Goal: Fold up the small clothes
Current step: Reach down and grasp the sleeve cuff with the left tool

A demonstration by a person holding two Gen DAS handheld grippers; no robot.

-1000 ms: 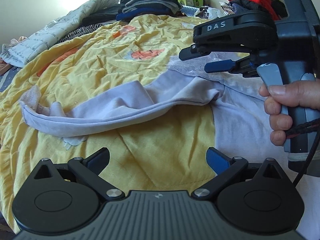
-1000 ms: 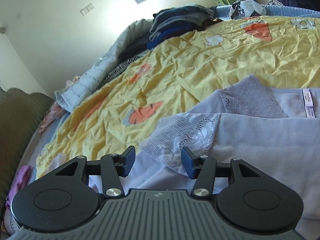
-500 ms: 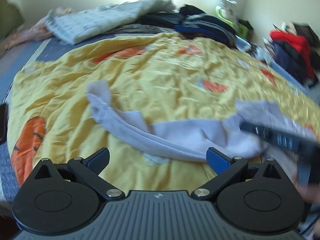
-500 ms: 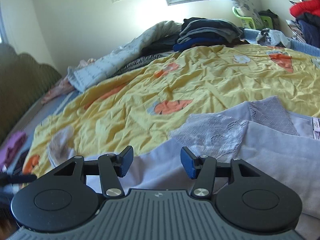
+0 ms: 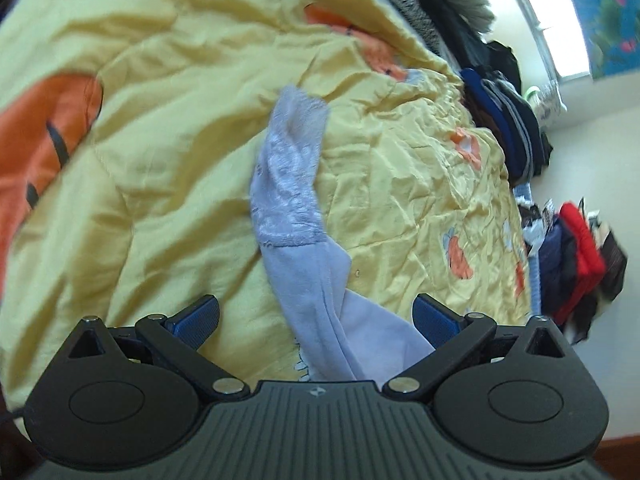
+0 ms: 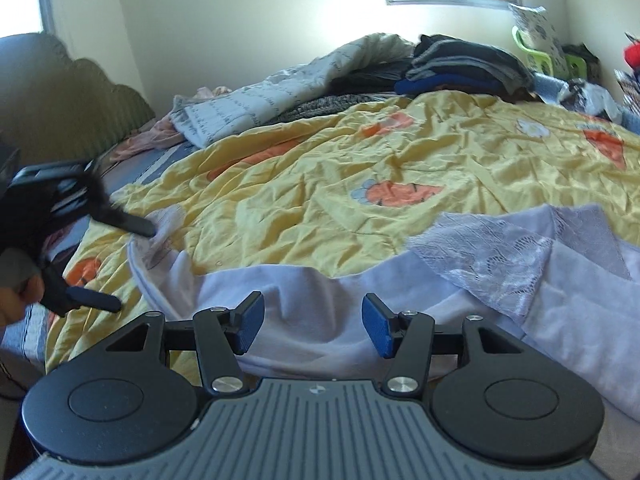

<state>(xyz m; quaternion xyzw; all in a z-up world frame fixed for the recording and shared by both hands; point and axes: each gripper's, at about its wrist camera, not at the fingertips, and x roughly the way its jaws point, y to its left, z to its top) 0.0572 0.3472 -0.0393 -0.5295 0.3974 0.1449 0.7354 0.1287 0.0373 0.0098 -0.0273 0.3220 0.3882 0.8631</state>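
Left tongs [image 5: 316,316] gape wide, blue pads either side of the lilac garment [image 5: 320,312], gripping nothing; the cloth runs under the gap and away up the yellow bedspread [image 5: 180,140] as a twisted strip ending in a lace cuff [image 5: 288,168]. Right tongs [image 6: 313,326] stand partly open, empty, poised just over the garment's plain body near its edge; whether the pads touch the fabric cannot be told. Further out in the right view, the lace panel [image 6: 492,264] lies flat at right, and the left tool appears at far left, its fingers [image 6: 136,224] close to the cuff end. Beyond: stacked dark clothes [image 6: 464,64], a grey printed quilt [image 6: 280,92], the headboard [image 6: 72,112]. Step in hand, by judgement: reaching for the stretched-out sleeve to bring it in over the body, early in the fold. Next move likely calls for the left tongs to close on the sleeve near its end and the right to pin or lift the body edge. Against a second ago, the left tool has swung away from the right tongs toward the sleeve; the right view has tipped up.
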